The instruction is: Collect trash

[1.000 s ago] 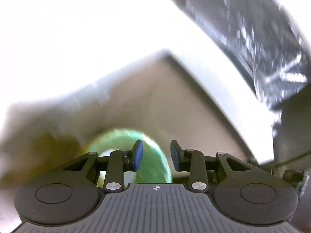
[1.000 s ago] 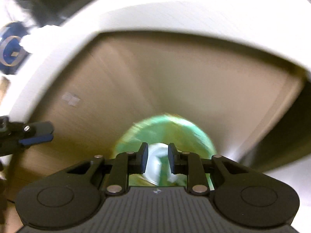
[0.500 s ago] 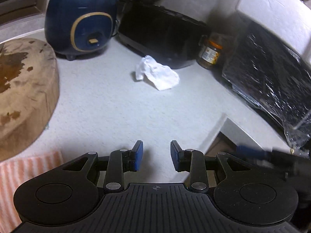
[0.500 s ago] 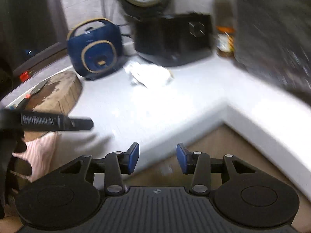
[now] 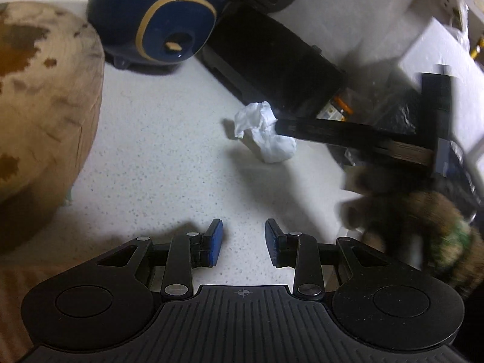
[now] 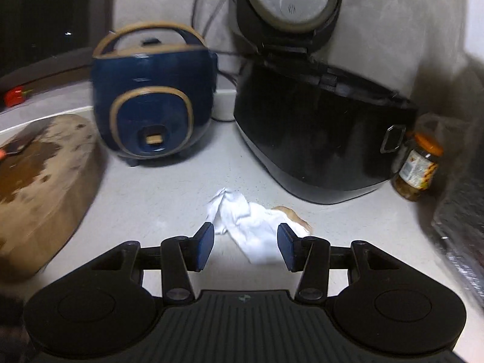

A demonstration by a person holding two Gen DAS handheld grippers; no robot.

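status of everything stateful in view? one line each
left gripper: open, empty
right gripper: open, fingers either side of the tissue
crumpled tissue: lying on the counter, not gripped
black rice cooker: lid up
blue rice cooker: closed
jar: capped, upright

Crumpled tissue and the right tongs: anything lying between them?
Nothing. In the right wrist view the right tongs stand open with the crumpled tissue already partly between the fingers, on the bare white counter.

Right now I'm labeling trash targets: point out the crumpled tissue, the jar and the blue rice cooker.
crumpled tissue (image 6: 254, 227), right wrist view, on its white middle fold.
jar (image 6: 419, 169), right wrist view, on its label.
blue rice cooker (image 6: 151, 103), right wrist view, on its front panel.
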